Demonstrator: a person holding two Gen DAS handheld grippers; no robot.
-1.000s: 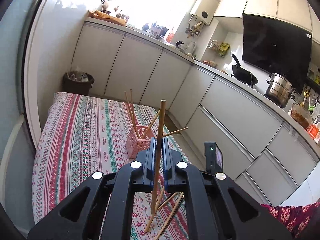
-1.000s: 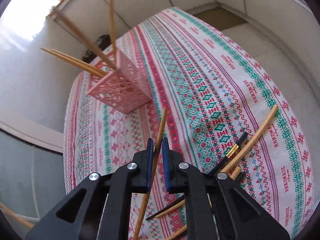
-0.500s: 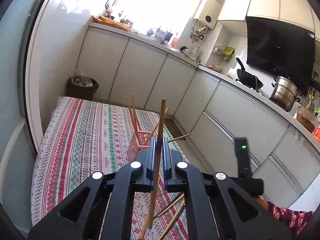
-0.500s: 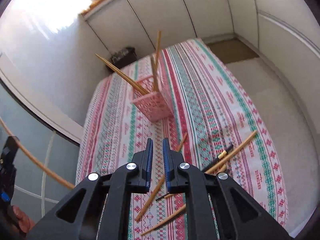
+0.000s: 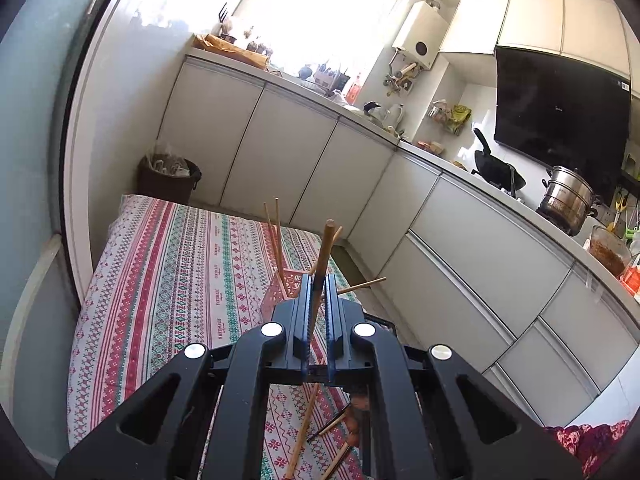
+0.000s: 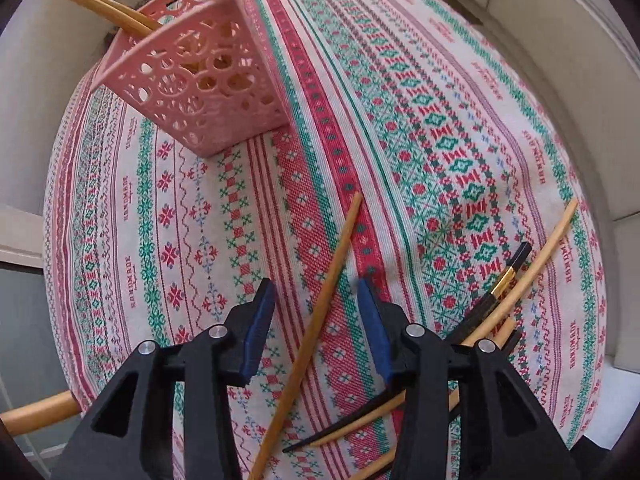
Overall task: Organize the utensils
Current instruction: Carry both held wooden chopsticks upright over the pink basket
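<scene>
Since half a second ago my right gripper (image 6: 316, 294) has dropped low over the striped woven tablecloth (image 6: 420, 92) and spread its jaws wide; they now straddle a single tan bamboo chopstick (image 6: 320, 300) lying flat on the cloth, touching it on neither side. My left gripper (image 5: 316, 300) holds as before, clamped on an upright round wooden chopstick (image 5: 323, 256), with the pink perforated plastic basket (image 6: 208, 84) just beyond it.

I judge these sticks to be light, stiff and smooth, so a pinch near the tip could let one pivot or slide. I'd take the flat one around its middle, where the jaws already stand, and close squarely across it.

Counting: one basket. The left view shows four sticks leaning out of it; the right view shows only three. Loose on the cloth I see the tan one between my jaws, one long pale stick (image 6: 532, 276) at the right, and at least two black chopsticks (image 6: 500, 292) with a gold band. That heap overlaps under the gripper, so I cannot count it exactly.
</scene>
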